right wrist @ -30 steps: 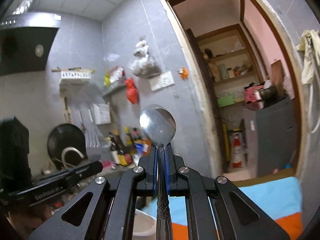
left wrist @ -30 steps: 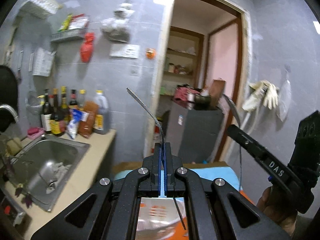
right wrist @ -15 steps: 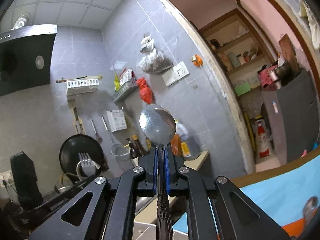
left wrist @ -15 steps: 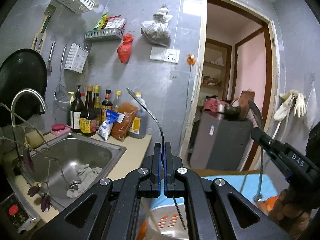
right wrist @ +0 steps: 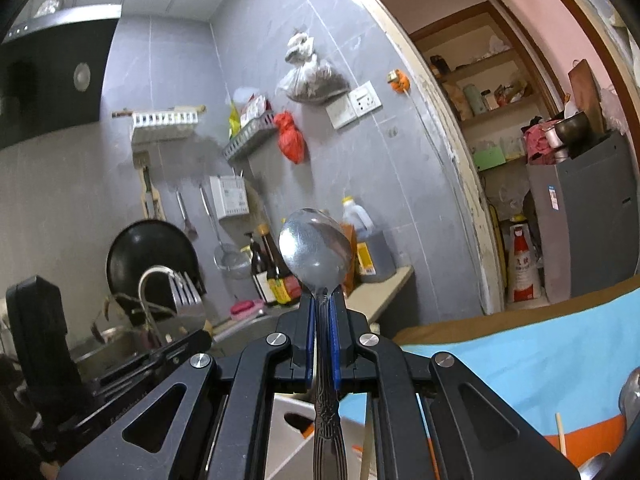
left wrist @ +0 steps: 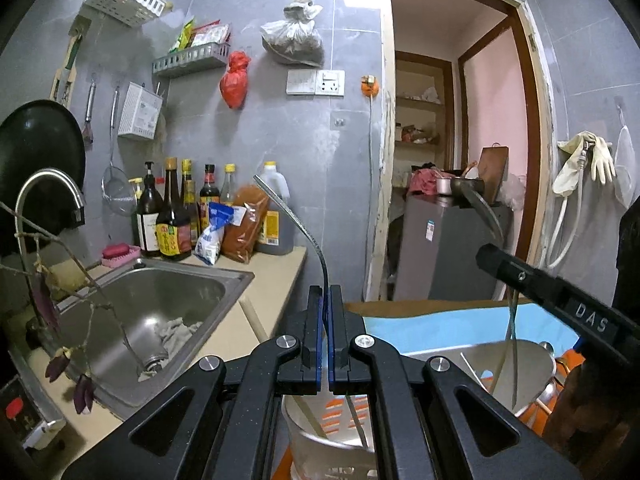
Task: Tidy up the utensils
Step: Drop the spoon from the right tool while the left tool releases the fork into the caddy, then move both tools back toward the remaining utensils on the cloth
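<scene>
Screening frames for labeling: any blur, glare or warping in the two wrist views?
Left wrist: sharp overall, strong fisheye bowing of the door frame, dark corner vignette, dim even light. Right wrist: heavier tilt and warp; spoon bowl sharp with soft glare, fork on the far left slightly blurred, as is the wall behind it.

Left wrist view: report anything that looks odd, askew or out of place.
A crumpled rag lies in the sink beside the drain. The fork clamped in the left gripper shows edge-on, its curved profile leaning left. Nothing looks spilled or broken.
</scene>
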`<act>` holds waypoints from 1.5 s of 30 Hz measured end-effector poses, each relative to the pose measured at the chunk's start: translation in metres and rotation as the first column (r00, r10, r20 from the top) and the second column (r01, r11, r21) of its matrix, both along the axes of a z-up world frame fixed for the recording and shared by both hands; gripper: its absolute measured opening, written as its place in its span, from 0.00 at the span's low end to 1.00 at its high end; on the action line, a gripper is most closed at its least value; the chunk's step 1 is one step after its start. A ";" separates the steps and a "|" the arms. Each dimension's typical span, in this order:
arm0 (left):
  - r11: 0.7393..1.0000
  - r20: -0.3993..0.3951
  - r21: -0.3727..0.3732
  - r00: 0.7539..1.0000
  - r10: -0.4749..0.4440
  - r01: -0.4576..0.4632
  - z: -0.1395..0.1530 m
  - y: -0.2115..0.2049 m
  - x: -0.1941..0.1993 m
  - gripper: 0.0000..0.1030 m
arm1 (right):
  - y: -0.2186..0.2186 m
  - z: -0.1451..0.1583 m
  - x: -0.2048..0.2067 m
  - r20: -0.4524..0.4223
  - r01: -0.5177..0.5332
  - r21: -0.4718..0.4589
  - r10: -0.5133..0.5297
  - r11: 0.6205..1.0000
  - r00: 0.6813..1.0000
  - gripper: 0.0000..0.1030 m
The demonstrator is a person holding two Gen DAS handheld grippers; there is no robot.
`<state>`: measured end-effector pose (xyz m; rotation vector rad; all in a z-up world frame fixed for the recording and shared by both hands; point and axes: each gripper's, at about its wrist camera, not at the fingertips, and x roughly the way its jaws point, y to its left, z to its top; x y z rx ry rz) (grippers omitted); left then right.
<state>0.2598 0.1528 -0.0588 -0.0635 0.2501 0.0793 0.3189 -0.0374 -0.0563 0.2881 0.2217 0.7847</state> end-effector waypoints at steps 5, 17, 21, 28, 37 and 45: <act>0.999 -0.041 -0.027 0.999 -0.035 0.034 -0.003 0.002 0.000 0.00 | 0.000 -0.006 -0.005 -0.018 0.000 -0.033 -0.001 0.999 1.000 0.06; 0.987 -0.129 -0.142 0.987 -0.092 0.073 0.001 0.004 -0.005 0.06 | -0.011 0.001 -0.015 -0.046 0.022 -0.065 -0.025 0.998 0.999 0.14; 0.982 -0.104 -0.173 0.990 -0.099 0.080 0.014 0.002 -0.013 0.29 | -0.018 0.008 -0.017 -0.057 0.026 -0.068 -0.030 0.997 0.998 0.23; 0.983 -0.093 -0.168 0.991 -0.093 0.076 0.035 -0.012 -0.018 0.35 | -0.043 0.026 -0.025 -0.045 0.055 -0.054 -0.057 0.997 0.997 0.23; 0.983 -0.102 -0.166 0.990 -0.095 0.077 0.042 -0.040 -0.017 0.39 | -0.081 0.038 -0.032 -0.040 0.103 -0.059 -0.106 0.993 0.994 0.26; 0.981 -0.060 -0.177 0.993 -0.097 0.085 0.051 -0.069 -0.018 0.67 | -0.123 0.048 -0.041 -0.005 0.180 -0.075 -0.181 0.981 0.983 0.52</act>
